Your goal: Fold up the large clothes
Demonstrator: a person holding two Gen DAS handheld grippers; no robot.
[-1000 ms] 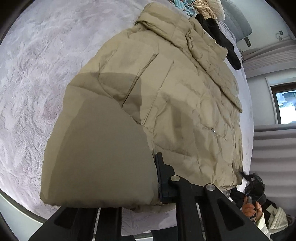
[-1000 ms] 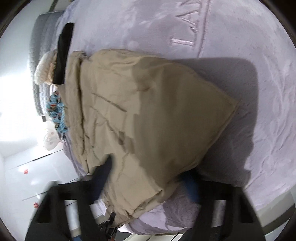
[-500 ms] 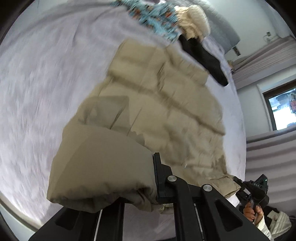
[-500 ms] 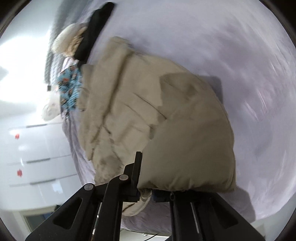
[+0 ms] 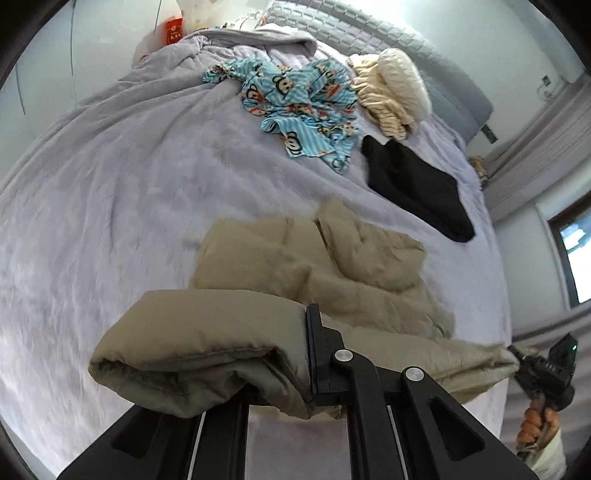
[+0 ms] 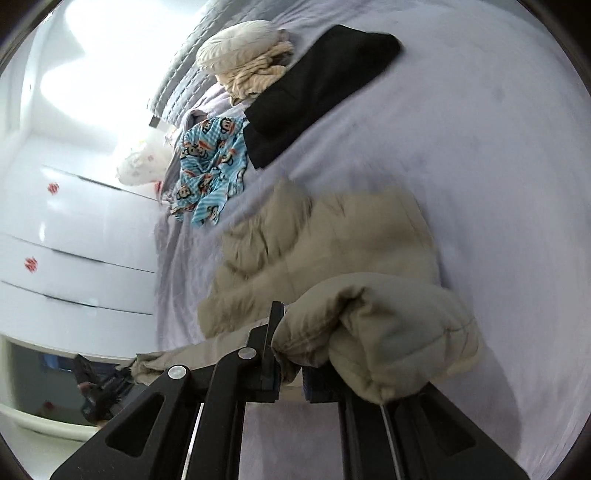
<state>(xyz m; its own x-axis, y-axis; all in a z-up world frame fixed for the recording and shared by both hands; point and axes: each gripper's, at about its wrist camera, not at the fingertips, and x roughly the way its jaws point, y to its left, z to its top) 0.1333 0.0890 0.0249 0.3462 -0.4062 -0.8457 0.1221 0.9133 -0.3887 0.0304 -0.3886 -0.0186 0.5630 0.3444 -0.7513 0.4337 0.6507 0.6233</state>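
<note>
A beige puffer jacket (image 5: 314,258) lies partly on the lilac bed, its near hem lifted. My left gripper (image 5: 284,373) is shut on one corner of the hem, which bulges over the left finger. My right gripper (image 6: 291,365) is shut on the other corner of the jacket (image 6: 332,258), padded fabric hanging over its right finger. In the left wrist view the right gripper (image 5: 543,369) shows at the far right, with the hem stretched between the two. The left gripper also shows small in the right wrist view (image 6: 99,380).
On the bed (image 5: 110,184) beyond the jacket lie a black garment (image 5: 417,188), a blue monkey-print garment (image 5: 303,96) and a cream fluffy garment (image 5: 391,88). A grey headboard (image 5: 388,33) stands behind. White wardrobe doors (image 6: 74,240) stand beside the bed.
Both grippers have lifted the jacket's hem up and pulled back. The jacket now looks smaller and farther, and the clothes at the head of the bed have come into view.
</note>
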